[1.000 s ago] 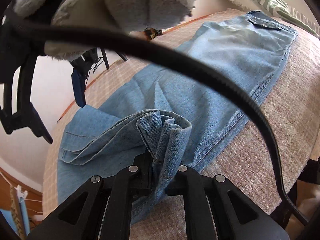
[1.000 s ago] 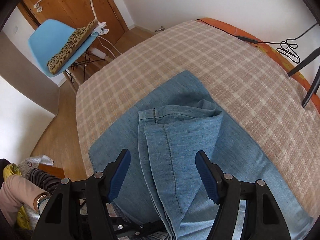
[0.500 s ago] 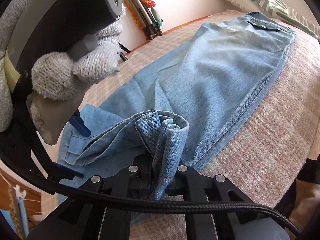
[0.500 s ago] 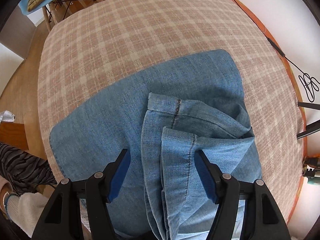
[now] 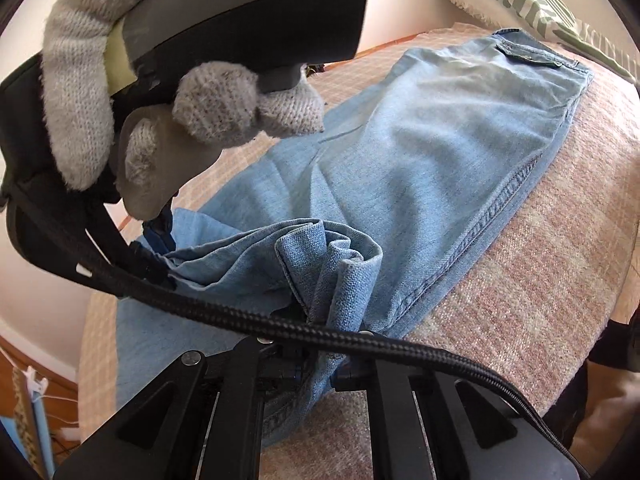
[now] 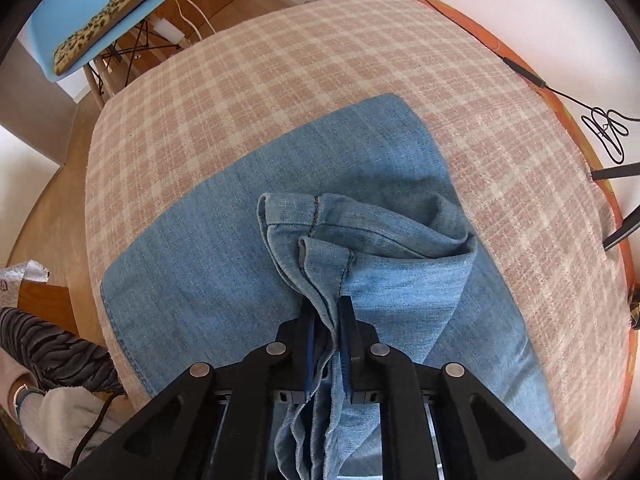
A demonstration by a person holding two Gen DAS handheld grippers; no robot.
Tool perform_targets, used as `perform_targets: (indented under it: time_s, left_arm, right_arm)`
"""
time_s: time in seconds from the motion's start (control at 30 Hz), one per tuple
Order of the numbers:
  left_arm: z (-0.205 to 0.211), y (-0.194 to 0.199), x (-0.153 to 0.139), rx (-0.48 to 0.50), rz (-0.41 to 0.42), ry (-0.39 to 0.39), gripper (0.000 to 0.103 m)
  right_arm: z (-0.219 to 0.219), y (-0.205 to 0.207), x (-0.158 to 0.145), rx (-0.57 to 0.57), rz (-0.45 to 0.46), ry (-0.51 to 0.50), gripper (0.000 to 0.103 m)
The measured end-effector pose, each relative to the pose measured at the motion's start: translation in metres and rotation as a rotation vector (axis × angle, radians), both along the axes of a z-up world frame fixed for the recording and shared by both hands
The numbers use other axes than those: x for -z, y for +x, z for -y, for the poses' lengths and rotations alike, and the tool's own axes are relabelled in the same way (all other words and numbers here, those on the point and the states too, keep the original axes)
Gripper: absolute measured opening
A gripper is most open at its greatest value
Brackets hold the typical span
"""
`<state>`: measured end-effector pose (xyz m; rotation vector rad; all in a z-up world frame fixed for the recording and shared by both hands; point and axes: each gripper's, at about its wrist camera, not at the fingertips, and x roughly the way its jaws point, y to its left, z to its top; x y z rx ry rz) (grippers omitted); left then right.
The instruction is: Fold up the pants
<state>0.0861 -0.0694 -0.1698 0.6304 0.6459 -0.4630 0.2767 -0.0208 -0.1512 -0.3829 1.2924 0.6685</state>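
Note:
Light blue denim pants (image 5: 420, 152) lie flat on a checked bed cover (image 5: 540, 280), waistband at the far end. My left gripper (image 5: 320, 344) is shut on a bunched fold of a leg hem. To its left a grey-gloved hand (image 5: 224, 112) holds the right gripper low over the same leg ends. In the right wrist view the right gripper (image 6: 326, 320) points steeply down; its blue pads (image 6: 346, 320) are closing and pinch the stacked hems of the pants (image 6: 224, 280) between them.
A black braided cable (image 5: 280, 320) crosses in front of the left gripper. A striped pillow (image 5: 520, 0) lies past the waistband. A blue chair (image 6: 80, 12) with a leopard cushion stands off the bed's far corner. A black wire (image 6: 604, 128) lies at the right edge.
The right gripper's jaws went from wide apart to pinched on the leg hems, and it sank toward the cloth. The left gripper kept its hold and place.

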Motion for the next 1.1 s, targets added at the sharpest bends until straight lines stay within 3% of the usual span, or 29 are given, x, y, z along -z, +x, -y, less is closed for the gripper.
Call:
perform_targets:
  time_s: [0.3,0.4,0.6,0.87,1.1]
  left_arm:
    - [-0.002,-0.011,-0.033,0.006,0.043,-0.097,0.007]
    - [0.007,-0.018,-0.05,0.035,0.063,-0.139,0.007]
    - [0.034,-0.022,-0.071,0.087,0.001,-0.241,0.007]
    - [0.079,-0.021,-0.086,0.15,-0.069,-0.337,0.007]
    - [0.119,-0.024,-0.081,0.202,-0.12,-0.351,0.007]
  right_arm:
    - [0.146,-0.007,-0.045,0.386,0.05,0.39,0.005]
    - [0.175,-0.017,-0.048,0.475,0.052,0.477,0.005]
    - [0.231,-0.036,-0.05,0.606,0.074,0.615,0.005]
    - [0.285,-0.06,-0.061,0.706,0.138,0.653,0.005]
    - [0.333,-0.078,-0.057,0.775,0.159,0.636,0.005]
